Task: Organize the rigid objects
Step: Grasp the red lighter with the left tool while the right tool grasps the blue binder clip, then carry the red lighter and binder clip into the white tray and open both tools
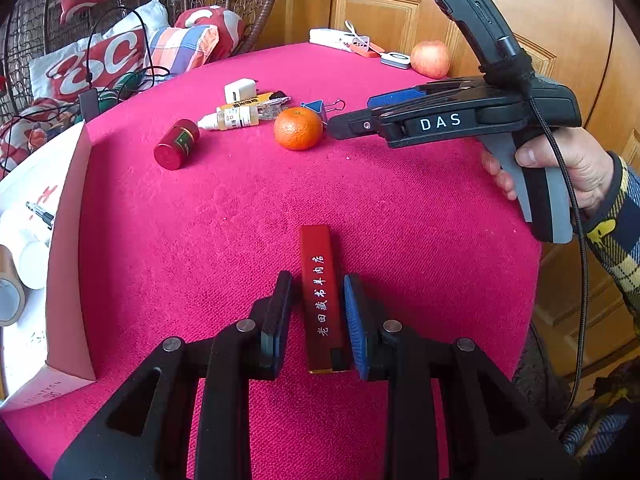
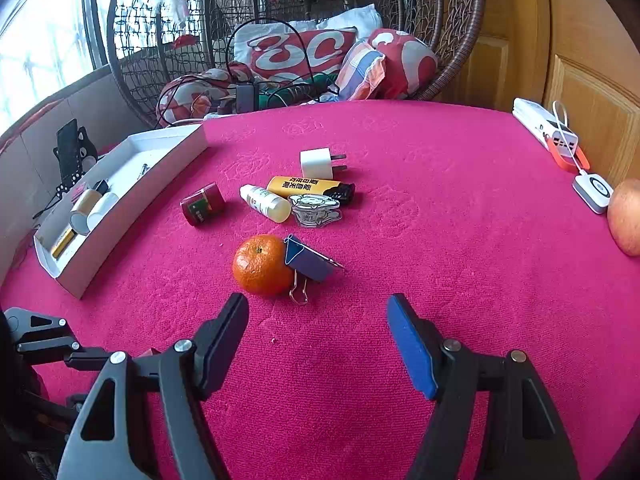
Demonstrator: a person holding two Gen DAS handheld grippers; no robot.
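Note:
My left gripper (image 1: 318,300) is shut on a slim red bar with white characters (image 1: 320,280), which lies lengthwise on the pink tablecloth (image 1: 400,220). My right gripper (image 2: 318,312) stands open with only cloth between its fingers; in the left wrist view it (image 1: 340,126) is seen side-on in a person's hand, with its tips just right of a tangerine (image 1: 298,128). Just beyond its fingertips lie the tangerine (image 2: 262,264) and a blue binder clip (image 2: 310,264) leaning on it. Farther back lie a small red tin (image 2: 202,204), a white dropper bottle (image 2: 266,204), a yellow lighter (image 2: 308,188), a clear charm (image 2: 314,208) and a white plug (image 2: 318,164).
A long white box (image 2: 136,216) on the left holds tape rolls and several small items. An apple (image 2: 626,216), a small white pad (image 2: 594,190) and a white power bank (image 2: 544,124) sit at the right edge, by wooden doors. A wicker chair with cushions and cables stands behind the table.

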